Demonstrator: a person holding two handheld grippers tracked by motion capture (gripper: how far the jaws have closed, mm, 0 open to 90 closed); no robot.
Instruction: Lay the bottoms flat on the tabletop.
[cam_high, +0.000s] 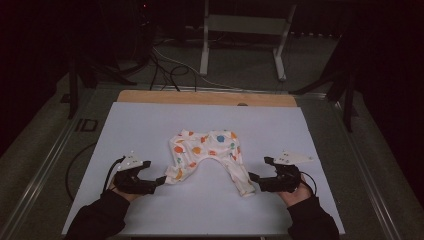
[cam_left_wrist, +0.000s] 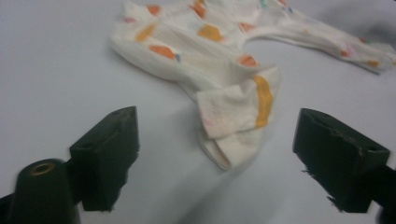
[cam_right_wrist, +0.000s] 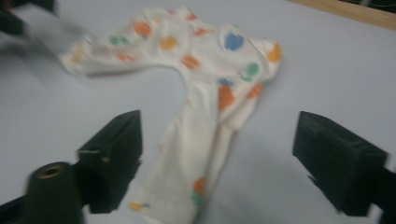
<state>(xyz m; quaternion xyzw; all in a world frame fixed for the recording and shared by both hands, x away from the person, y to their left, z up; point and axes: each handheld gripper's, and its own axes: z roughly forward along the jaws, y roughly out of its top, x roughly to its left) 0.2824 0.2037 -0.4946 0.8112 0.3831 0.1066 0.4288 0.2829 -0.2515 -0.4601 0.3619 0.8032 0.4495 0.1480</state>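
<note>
Cream spotted baby trousers (cam_high: 209, 157) lie arched, soft, crumpled.

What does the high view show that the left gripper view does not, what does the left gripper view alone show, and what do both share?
High view alone: both tongs, left and right, each at a trouser cuff, the wooden table edge and the person's sleeves. Left gripper view alone: the cuff close up, folded back with an orange patch, lying between open jaws. Shared: the spotted baby trousers on the white sheet.
</note>
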